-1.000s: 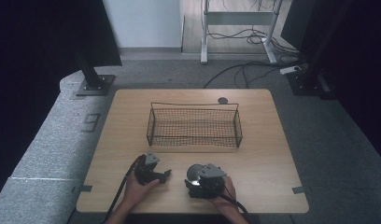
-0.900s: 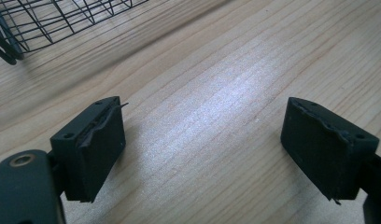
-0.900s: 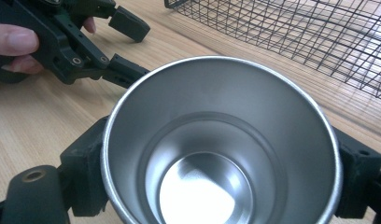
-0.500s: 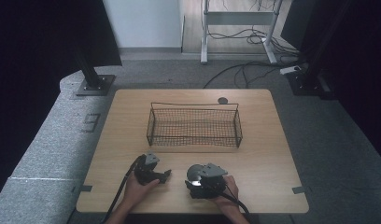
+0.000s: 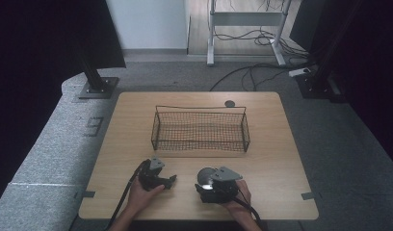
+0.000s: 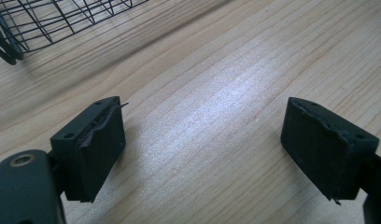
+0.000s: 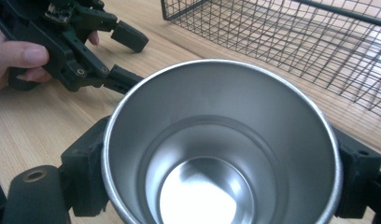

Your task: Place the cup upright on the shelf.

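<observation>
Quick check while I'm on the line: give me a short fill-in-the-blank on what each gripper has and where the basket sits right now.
1. The right gripper is shut on a metal ____.
2. The left gripper has its jaws ____, with bare table between them.
3. The wire basket holds ____.
4. In the high view, the basket lies ____ the two grippers, farther from the person.

Missing words: cup; open; nothing; beyond

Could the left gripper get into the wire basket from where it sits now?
Probably yes. The left gripper is open and holds nothing, the basket has an open top, and bare table lies between them. The right gripper, holding the steel cup, sits off to the side.
</observation>
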